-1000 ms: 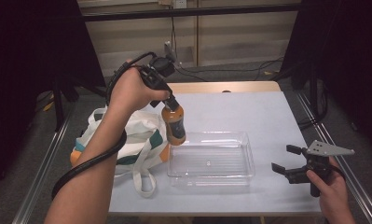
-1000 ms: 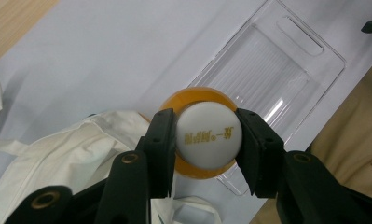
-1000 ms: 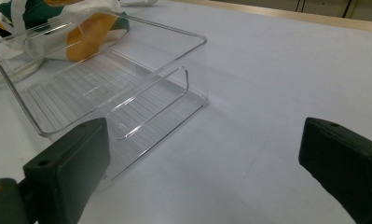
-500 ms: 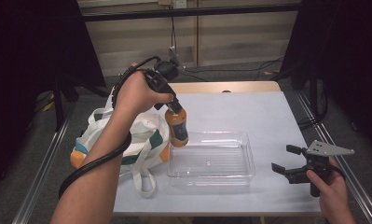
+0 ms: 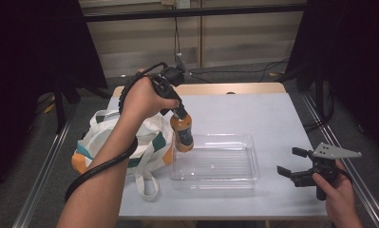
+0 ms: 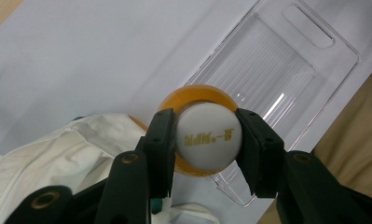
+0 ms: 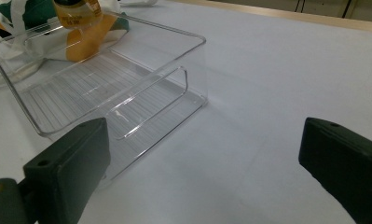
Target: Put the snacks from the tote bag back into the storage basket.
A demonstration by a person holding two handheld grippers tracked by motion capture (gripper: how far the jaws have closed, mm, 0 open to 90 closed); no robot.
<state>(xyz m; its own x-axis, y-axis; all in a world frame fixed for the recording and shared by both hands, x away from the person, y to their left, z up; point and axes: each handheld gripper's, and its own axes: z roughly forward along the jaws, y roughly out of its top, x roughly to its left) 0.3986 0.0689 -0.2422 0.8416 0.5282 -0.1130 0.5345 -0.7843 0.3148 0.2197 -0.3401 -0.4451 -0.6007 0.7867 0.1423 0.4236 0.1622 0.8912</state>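
Left gripper: your left gripper (image 5: 181,114) hangs over the tabletop's left half, its black fingers (image 6: 161,140) clenched on the white cap of the orange bottle.
Bottle: the orange plastic bottle with a white round cap (image 5: 182,132) hangs upright in the air, off the tabletop, above the near-left corner region of the tray; seen from the left gripper view, the cap (image 6: 209,136) bears small yellow print too fine to read.
Tray: the clear, ribbed rectangular plastic tray (image 5: 246,164) sits empty on the pale grey tabletop (image 5: 272,118), just right of the bag.
Bag: the white cloth tote bag with teal and orange patches (image 5: 101,142) lies slumped at the tabletop's left edge, touching the tray's left wall.
Right gripper: your right gripper (image 5: 289,162) rests near the tabletop's right front corner, fingers (image 7: 67,161) released and spread wide, well apart from the tray, pointing toward it.
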